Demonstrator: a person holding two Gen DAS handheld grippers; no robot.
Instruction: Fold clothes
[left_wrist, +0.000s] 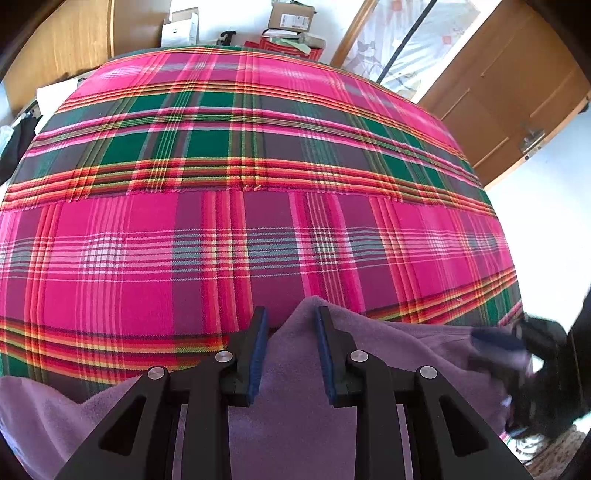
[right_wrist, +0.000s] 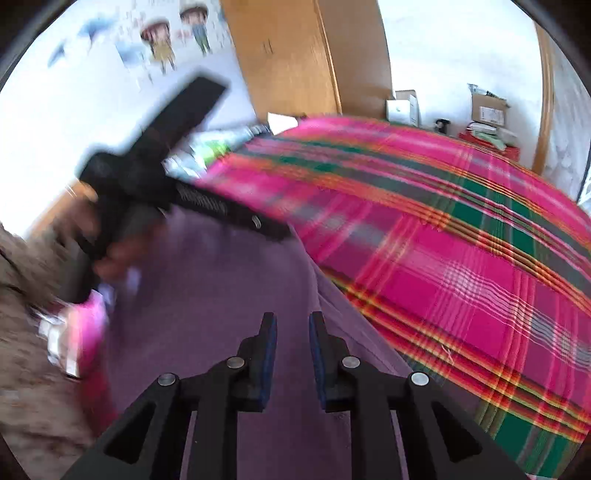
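Just then both grippers, left (left_wrist: 291, 317) and right (right_wrist: 291, 323), hung with jaws apart and empty over the purple garment (left_wrist: 288, 406) on the plaid bedspread (left_wrist: 258, 147).

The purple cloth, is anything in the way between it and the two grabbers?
Nothing visible is in the way. The purple cloth lies right under both grabbers on the plaid bed cover. A raised fold of it sits between the left gripper's open fingers, and the right gripper hangs directly over it.

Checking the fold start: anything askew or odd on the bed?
Mildly: the purple garment lies rumpled at the near edge of the plaid blanket, one fold peaked between the left gripper fingers. No damage or spills visible.
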